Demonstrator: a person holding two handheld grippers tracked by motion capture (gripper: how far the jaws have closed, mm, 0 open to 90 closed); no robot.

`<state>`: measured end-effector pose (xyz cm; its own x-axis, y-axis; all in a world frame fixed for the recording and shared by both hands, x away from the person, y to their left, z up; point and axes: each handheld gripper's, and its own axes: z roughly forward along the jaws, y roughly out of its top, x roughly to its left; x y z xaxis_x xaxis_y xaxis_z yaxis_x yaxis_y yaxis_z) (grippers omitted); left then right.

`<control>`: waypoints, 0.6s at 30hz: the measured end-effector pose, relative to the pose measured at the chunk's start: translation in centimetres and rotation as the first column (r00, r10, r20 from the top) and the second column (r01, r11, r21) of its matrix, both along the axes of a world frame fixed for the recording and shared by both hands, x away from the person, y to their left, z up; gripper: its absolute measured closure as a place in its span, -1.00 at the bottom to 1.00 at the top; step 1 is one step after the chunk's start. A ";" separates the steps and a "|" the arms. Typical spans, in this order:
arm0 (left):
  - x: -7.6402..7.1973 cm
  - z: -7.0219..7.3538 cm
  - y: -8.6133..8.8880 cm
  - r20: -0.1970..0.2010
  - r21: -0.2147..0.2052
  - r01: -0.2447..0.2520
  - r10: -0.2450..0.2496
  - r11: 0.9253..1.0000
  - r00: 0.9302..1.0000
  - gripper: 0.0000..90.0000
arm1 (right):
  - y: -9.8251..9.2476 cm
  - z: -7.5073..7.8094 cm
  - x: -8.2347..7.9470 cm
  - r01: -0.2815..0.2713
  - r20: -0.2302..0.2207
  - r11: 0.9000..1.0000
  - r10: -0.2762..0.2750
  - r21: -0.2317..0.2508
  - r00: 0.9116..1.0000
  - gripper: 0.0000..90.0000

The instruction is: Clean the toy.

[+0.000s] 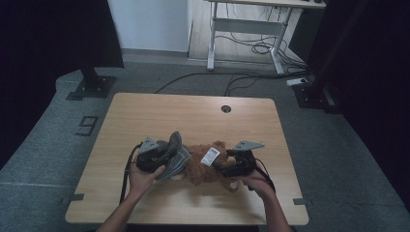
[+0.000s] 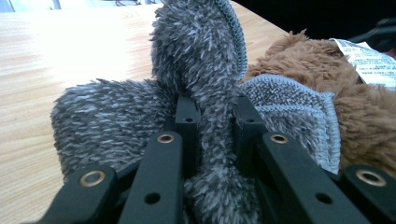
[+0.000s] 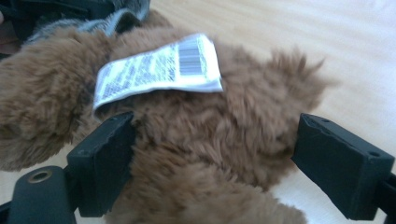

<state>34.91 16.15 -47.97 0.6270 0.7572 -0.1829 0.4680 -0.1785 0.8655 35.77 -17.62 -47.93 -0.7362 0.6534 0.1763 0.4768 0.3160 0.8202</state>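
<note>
A brown plush toy [image 1: 200, 166] lies on the wooden table [image 1: 145, 116], with a white printed tag [image 1: 211, 156] on it. A fuzzy grey cloth [image 1: 176, 153] sits against the toy's left side. My left gripper [image 1: 166, 155] is shut on a raised fold of that grey cloth [image 2: 205, 70], pinched between its jaws [image 2: 217, 121]. My right gripper [image 1: 221, 164] is open, its jaws [image 3: 215, 154] standing on either side of the plush toy [image 3: 196, 135], just below the tag [image 3: 159, 70]. Its left jaw touches the fur; the right jaw is slightly apart from it.
The table has a round cable hole [image 1: 226, 108] near its far edge and bare wood all around the toy. Beyond it, a white desk frame [image 1: 246, 29] and loose cables [image 1: 241, 77] lie on the grey floor.
</note>
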 end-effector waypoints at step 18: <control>-1.6 -0.4 0.6 0.001 -0.036 0.007 -0.007 0.999 1.000 0.70 | 0.3 -2.8 -1.9 -0.027 -0.004 0.997 0.027 0.076 1.000 -0.02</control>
<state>33.29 16.77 -48.34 0.6324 0.7458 -0.2094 0.4662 -0.1505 0.8718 33.89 -17.32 -50.70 -0.7524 0.6177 0.2288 0.4733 0.2654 0.8400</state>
